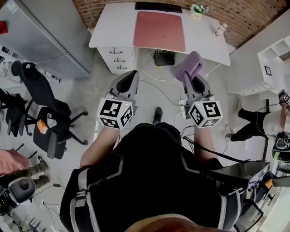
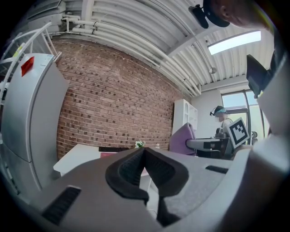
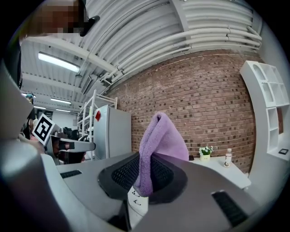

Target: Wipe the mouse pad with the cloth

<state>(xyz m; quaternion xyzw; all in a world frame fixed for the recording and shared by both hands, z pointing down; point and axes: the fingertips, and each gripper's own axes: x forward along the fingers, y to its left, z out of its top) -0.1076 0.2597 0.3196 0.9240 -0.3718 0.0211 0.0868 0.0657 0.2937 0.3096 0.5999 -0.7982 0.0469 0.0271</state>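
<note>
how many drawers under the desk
3, stacked under the left end of the desk: top drawer, middle drawer, bottom drawer. Another could be hidden beneath the desktop.

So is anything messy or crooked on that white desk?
No, nothing stands out. The pink rectangular mouse pad lies flat and straight on the white desk, with the black keyboard behind it. The small flower pot and little white bottle stand upright. The fluffy purple cloth is pinched in the right hand-held gripper.
</note>
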